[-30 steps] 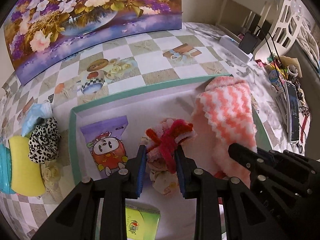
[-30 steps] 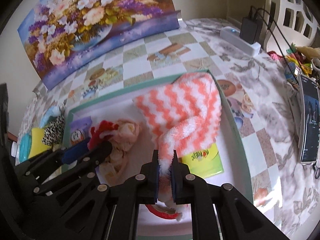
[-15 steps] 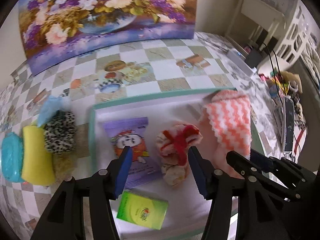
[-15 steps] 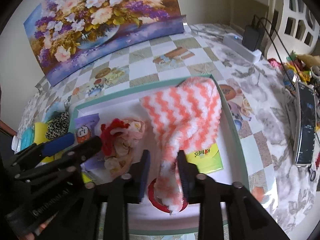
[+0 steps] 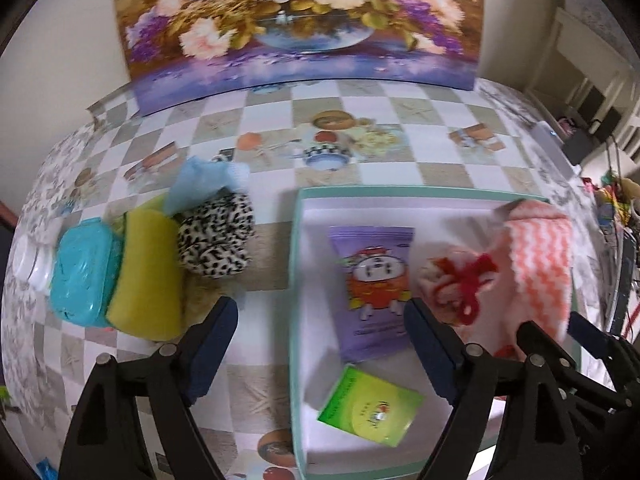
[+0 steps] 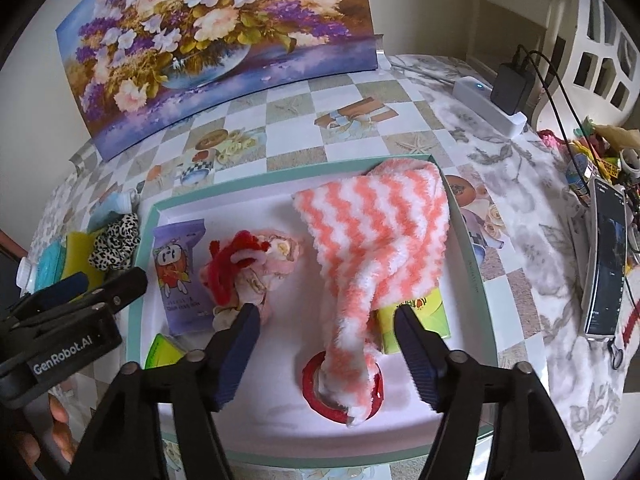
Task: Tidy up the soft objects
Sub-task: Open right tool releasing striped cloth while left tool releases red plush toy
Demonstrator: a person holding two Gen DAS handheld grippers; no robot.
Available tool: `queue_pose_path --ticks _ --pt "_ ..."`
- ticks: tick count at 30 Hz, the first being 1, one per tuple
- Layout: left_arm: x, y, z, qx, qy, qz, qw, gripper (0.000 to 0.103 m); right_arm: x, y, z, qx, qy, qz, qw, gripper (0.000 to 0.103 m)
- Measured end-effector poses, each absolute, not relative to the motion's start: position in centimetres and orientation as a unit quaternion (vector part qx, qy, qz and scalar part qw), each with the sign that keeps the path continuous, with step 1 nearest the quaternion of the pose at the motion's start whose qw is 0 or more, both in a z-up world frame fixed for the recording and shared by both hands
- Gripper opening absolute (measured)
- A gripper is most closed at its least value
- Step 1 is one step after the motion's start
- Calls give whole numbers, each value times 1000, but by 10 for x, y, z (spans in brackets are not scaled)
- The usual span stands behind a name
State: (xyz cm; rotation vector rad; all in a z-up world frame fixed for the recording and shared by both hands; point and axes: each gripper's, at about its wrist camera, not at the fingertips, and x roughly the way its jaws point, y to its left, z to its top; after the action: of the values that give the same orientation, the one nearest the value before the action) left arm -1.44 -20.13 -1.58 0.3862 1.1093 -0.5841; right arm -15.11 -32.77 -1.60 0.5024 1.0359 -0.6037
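1. Fingers of both the left gripper (image 5: 316, 350) and the right gripper (image 6: 326, 350) are spread, nothing held.
2. Inside the teal-rimmed tray (image 6: 476, 264) are laid the striped fleece cloth (image 6: 384, 236) and the red-ribboned bundle (image 6: 244, 268).
3. Judged next: the leopard scrunchie (image 5: 218, 236) on the desk (image 5: 400, 152) is to be fetched.
4. "GenRobot.AI" is read on the left gripper.

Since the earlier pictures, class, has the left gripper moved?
Yes. The left gripper has opened off the pink and red bundle and swung left: its fingers now straddle the tray's left wall, toward the leopard-print scrunchie.
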Motion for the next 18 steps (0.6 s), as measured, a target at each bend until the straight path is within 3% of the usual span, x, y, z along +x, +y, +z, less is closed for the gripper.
queue_pose_path --ticks 4,6,18 --pt "-10 -195 -16 172 515 -259 799 97 -150 -328 -19 231 487 -285 793 92" --pt "-7 -192 -16 167 515 -255 801 97 -150 -328 -20 234 487 -284 792 102" --pt "16 -158 4 117 506 -243 819 99 -149 -321 7 213 441 -314 813 103"
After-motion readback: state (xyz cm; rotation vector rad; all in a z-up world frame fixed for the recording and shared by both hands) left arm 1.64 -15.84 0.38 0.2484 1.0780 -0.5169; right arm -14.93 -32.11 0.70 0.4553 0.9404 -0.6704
